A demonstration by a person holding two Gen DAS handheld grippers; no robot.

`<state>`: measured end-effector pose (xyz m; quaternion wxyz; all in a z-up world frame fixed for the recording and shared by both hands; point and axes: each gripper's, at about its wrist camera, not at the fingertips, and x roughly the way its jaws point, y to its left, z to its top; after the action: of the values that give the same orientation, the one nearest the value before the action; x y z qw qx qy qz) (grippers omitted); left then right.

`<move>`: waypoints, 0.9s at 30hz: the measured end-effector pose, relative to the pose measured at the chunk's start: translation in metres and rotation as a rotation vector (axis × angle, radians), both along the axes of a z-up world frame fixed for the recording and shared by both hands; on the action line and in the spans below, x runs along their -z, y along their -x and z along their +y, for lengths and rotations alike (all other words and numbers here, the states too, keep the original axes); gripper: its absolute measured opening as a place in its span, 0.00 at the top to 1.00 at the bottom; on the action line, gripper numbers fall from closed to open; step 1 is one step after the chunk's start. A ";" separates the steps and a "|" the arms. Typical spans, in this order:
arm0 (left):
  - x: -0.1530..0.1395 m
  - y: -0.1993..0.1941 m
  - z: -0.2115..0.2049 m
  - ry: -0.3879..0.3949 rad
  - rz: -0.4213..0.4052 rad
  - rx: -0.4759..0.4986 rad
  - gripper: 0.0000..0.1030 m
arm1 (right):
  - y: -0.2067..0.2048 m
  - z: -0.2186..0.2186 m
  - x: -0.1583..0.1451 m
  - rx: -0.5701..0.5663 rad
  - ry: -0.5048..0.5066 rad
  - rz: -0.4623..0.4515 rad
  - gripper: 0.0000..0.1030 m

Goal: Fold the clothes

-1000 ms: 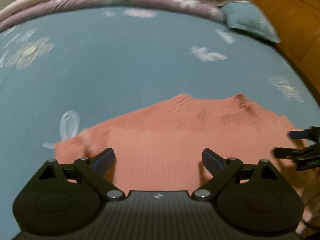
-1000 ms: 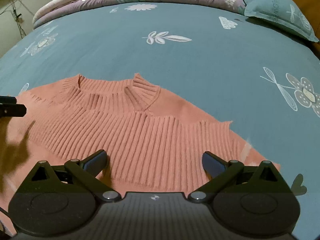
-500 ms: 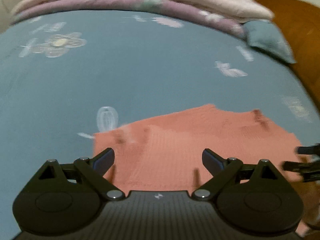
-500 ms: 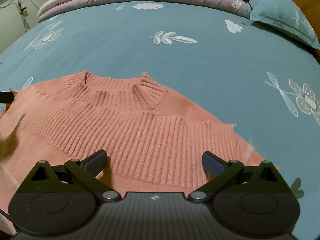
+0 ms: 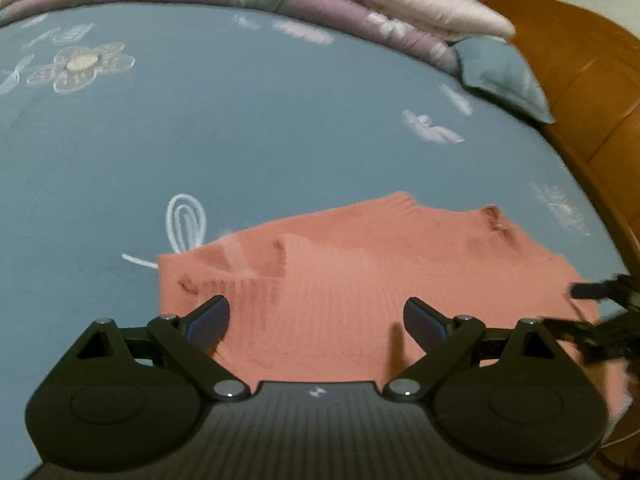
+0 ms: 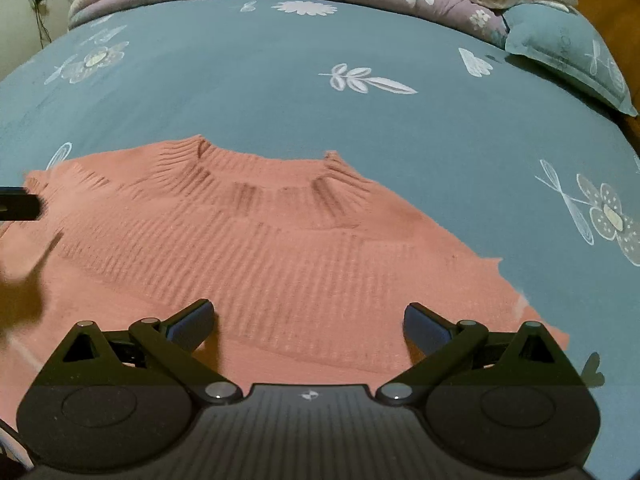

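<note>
A salmon-pink ribbed knit sweater [image 6: 280, 248] lies flat on the blue floral bedsheet [image 6: 280, 92], collar pointing away. The left gripper [image 5: 316, 316] and right gripper [image 6: 308, 320] hover over it — fingers spread wide, holding nothing.

Left gripper [image 5: 316, 318]: matte black, ribbed housing, small white logo
Fingers [image 5: 210, 316]: dark blue-grey pads on black linkage arms
Pivots: silver screws
Right gripper [image 6: 308, 320]: same black build, round side discs
</note>
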<state>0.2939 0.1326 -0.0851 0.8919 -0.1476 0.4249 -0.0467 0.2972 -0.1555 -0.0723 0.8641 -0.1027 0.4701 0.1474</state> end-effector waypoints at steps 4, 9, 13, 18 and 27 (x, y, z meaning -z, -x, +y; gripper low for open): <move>0.000 -0.010 0.010 0.034 -0.010 0.065 0.08 | 0.017 0.009 -0.006 0.035 0.045 -0.014 0.00; -0.014 -0.012 0.010 -0.010 -0.010 0.111 0.09 | 0.037 -0.001 -0.018 0.109 0.091 -0.026 0.00; -0.045 -0.013 -0.006 -0.034 -0.099 0.221 0.08 | 0.048 -0.015 -0.025 0.176 0.111 -0.033 0.00; -0.035 -0.028 -0.039 0.057 -0.043 0.362 0.08 | 0.052 -0.034 -0.019 0.269 0.101 -0.009 0.00; -0.002 -0.013 -0.066 -0.122 0.056 0.348 0.09 | 0.067 -0.073 -0.009 0.298 0.010 -0.065 0.00</move>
<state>0.3074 0.0668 -0.0832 0.8654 -0.0188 0.4707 -0.1705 0.2306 -0.2284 -0.0631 0.8906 -0.0405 0.4528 0.0118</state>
